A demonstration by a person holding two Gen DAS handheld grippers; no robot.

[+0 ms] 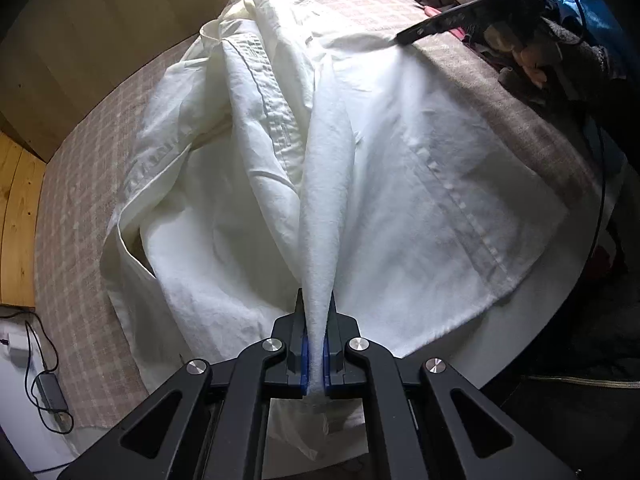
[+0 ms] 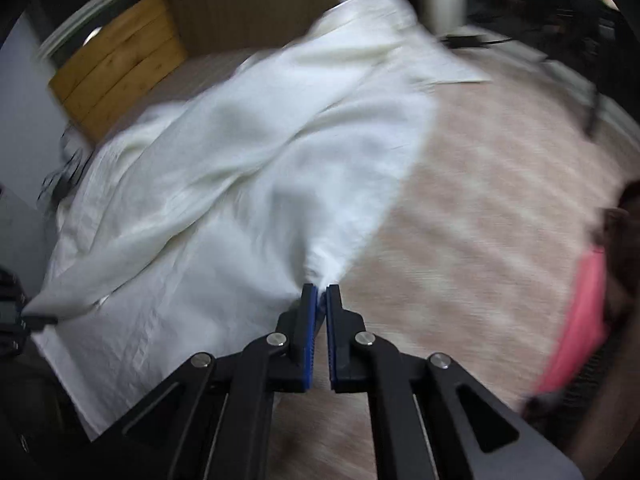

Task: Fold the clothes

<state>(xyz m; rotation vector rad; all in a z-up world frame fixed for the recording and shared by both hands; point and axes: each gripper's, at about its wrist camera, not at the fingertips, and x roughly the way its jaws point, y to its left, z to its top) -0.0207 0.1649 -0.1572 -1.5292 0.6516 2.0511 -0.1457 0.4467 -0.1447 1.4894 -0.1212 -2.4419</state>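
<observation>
A white button shirt [image 1: 260, 184] lies spread and creased over a checked cloth on the round table [image 1: 520, 328]. My left gripper [image 1: 316, 300] is shut on a raised ridge of the shirt, which runs up from between its blue pads. In the right wrist view, which is blurred, the same white shirt [image 2: 224, 184] lies to the left and my right gripper [image 2: 321, 289] is shut on a pinched edge of it. That right gripper [image 1: 400, 38] also shows in the left wrist view, touching the shirt's far edge.
A heap of dark, pink and blue clothes [image 1: 532, 40] lies at the table's far right; a pink garment [image 2: 576, 320] is at the right edge. A cardboard box [image 1: 100, 40] and wooden boards [image 2: 116, 64] stand beyond the table. A charger and cables [image 1: 48, 388] lie at lower left.
</observation>
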